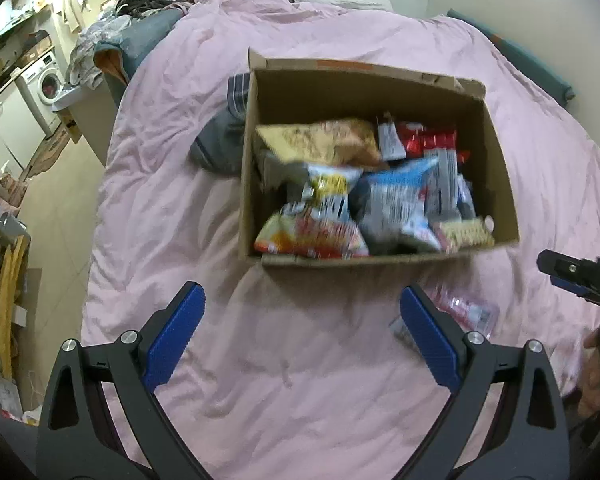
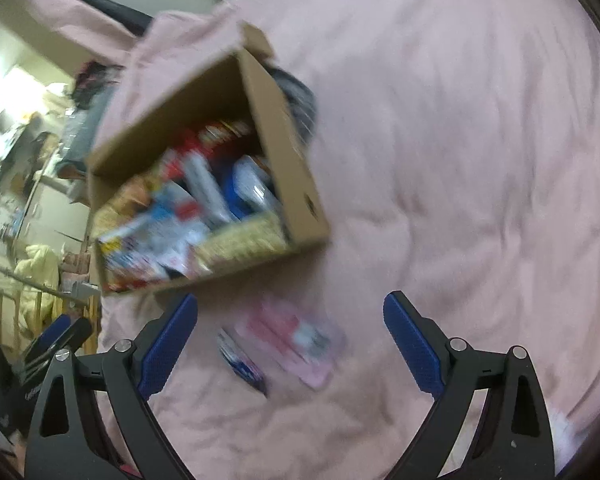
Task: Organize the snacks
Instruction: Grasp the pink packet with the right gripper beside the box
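Both grippers, left gripper (image 1: 302, 336) and right gripper (image 2: 290, 342), spread wide, holding nothing. I judge flat pink plastic snack packet (image 2: 296, 340) on pink quilt (image 2: 460, 160) light, crinkly, slippery; I'd pinch short edge, then brown cardboard box (image 2: 288, 152).

Can't read any snack labels in the box (image 2: 204, 184), my right view's smeared; pink packet (image 2: 296, 340) too blurry.

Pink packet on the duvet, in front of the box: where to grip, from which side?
The pink packet lies flat on the pink duvet, clear of the cardboard box, with a small dark blue packet close beside it. Probably best: the open right gripper comes from above, pinching across the narrow width at the end away from the blue one.
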`<action>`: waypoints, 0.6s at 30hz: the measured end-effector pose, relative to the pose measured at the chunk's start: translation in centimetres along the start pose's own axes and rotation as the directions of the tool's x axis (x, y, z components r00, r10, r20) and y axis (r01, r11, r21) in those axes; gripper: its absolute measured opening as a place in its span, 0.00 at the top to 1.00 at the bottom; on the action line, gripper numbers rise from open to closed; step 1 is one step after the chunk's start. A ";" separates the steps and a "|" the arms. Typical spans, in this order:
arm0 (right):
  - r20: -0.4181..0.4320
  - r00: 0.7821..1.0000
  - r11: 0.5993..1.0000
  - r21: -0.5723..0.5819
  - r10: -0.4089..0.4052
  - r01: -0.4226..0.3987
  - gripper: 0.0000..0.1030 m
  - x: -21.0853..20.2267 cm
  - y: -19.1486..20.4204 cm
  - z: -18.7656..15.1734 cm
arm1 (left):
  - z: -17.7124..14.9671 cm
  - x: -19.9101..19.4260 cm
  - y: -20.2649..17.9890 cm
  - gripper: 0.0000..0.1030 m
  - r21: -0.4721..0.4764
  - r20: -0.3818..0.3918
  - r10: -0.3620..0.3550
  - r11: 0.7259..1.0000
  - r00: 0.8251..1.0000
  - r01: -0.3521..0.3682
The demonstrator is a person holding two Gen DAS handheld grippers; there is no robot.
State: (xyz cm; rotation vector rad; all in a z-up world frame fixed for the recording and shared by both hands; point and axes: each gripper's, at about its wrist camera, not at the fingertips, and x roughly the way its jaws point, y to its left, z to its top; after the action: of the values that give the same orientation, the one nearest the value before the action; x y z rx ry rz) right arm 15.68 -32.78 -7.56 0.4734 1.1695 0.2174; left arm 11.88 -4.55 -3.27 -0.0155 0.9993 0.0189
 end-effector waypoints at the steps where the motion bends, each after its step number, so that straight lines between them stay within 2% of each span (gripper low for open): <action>1: -0.017 1.000 1.000 0.009 -0.011 0.011 0.06 0.4 -0.3 -0.3 | -0.4 0.1 0.1 0.06 0.002 -0.002 -0.001 1.000 1.000 0.001; 4: -0.069 0.996 0.999 -0.001 -0.054 0.054 0.06 1.8 -0.5 -0.8 | -1.8 0.9 0.8 0.06 -0.003 -0.017 -0.014 1.000 1.000 0.014; 7: -0.141 0.984 0.993 -0.062 -0.106 0.098 0.06 4.0 0.3 -1.6 | -2.6 1.9 1.5 0.06 -0.032 -0.051 -0.034 0.999 0.998 0.032; 10: -0.155 0.972 0.977 -0.141 -0.179 0.157 0.06 5.8 1.4 -1.9 | -2.9 2.5 2.2 0.06 -0.084 -0.088 -0.056 0.995 0.995 0.048; 12: -0.153 0.952 0.941 -0.256 -0.266 0.222 0.06 7.6 2.8 -2.0 | -3.0 2.7 2.4 0.06 -0.101 -0.107 -0.066 0.993 0.992 0.055; 13: -0.153 0.939 0.911 -0.329 -0.309 0.247 0.06 8.5 3.5 -2.2 | -3.1 2.7 2.6 0.06 -0.108 -0.112 -0.067 0.993 0.991 0.055; 14: -0.148 0.921 0.861 -0.434 -0.360 0.267 0.06 9.8 4.7 -2.6 | -3.1 2.7 2.7 0.06 -0.115 -0.115 -0.067 0.992 0.991 0.054; 16: -0.156 0.906 0.805 -0.534 -0.394 0.259 0.06 11.4 5.9 -3.2 | -3.1 2.6 3.1 0.06 -0.133 -0.122 -0.078 0.989 0.989 0.061; 18: -0.171 0.897 0.775 -0.584 -0.407 0.241 0.06 12.6 6.7 -3.8 | -3.1 2.6 3.4 0.06 -0.148 -0.126 -0.095 0.986 0.987 0.076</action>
State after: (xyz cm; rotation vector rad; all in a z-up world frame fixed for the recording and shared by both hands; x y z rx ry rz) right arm 17.53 -20.87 -16.05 -0.2933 1.3861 0.3134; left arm 10.56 -1.24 -7.14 -0.1928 1.1279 0.0104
